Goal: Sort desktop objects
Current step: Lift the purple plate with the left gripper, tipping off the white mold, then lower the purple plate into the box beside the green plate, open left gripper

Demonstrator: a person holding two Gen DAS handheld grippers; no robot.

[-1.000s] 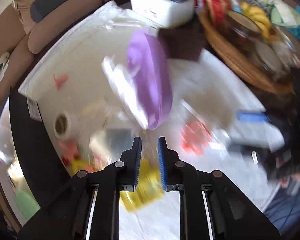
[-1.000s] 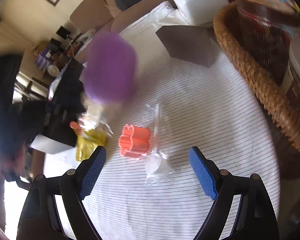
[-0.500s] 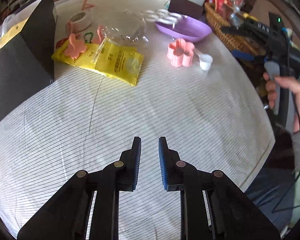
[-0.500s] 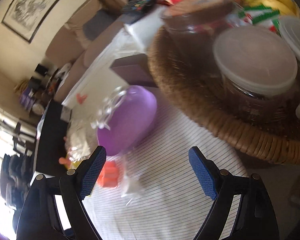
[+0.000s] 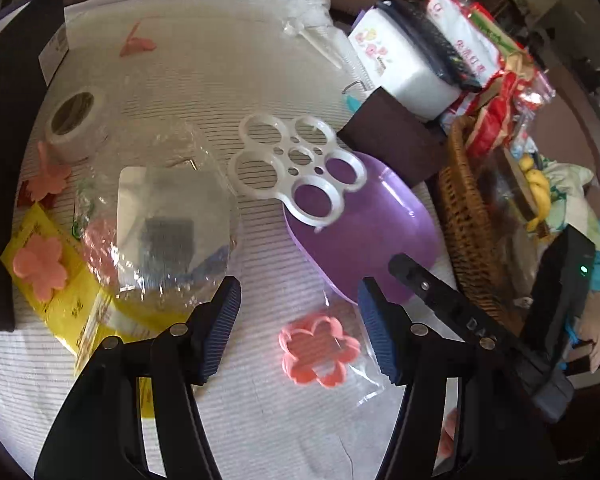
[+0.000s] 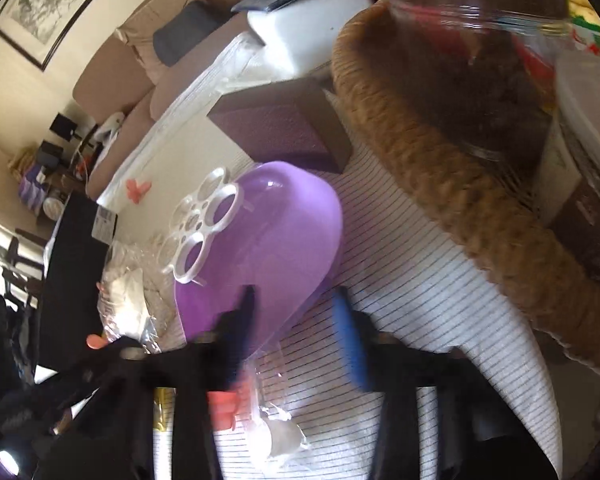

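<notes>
Sorting is at the gathering stage, by my reading: the purple bowl [image 5: 360, 228] sits right of centre on the striped desk [image 5: 260, 420], with a white ring-holed tray [image 5: 296, 164] lying across its far-left rim, and the loose pieces are not yet in it

The left gripper [image 5: 300, 320] hangs spread wide over the near part of the desk, nothing between its fingers; the pink flower cutter [image 5: 318, 350] lies on the cloth directly between the blue pads, beside a clear wrapper [image 5: 364, 376]. That cutter looks like the piece in hand

The right gripper [image 6: 296, 336] is blurred but visibly parted, one finger in front of the bowl's near wall, the other over the cloth to its right. Whether it touches the bowl I cannot tell

Further left lie a crumpled clear bag [image 5: 160, 216], a yellow packet [image 5: 72, 300] with pink flower shapes and a tape roll [image 5: 74, 120]

Next, the left gripper would need to drop squarely over the cutter, close on its thin walls without snagging the wrapper, then carry it the short way right to the bowl
</notes>
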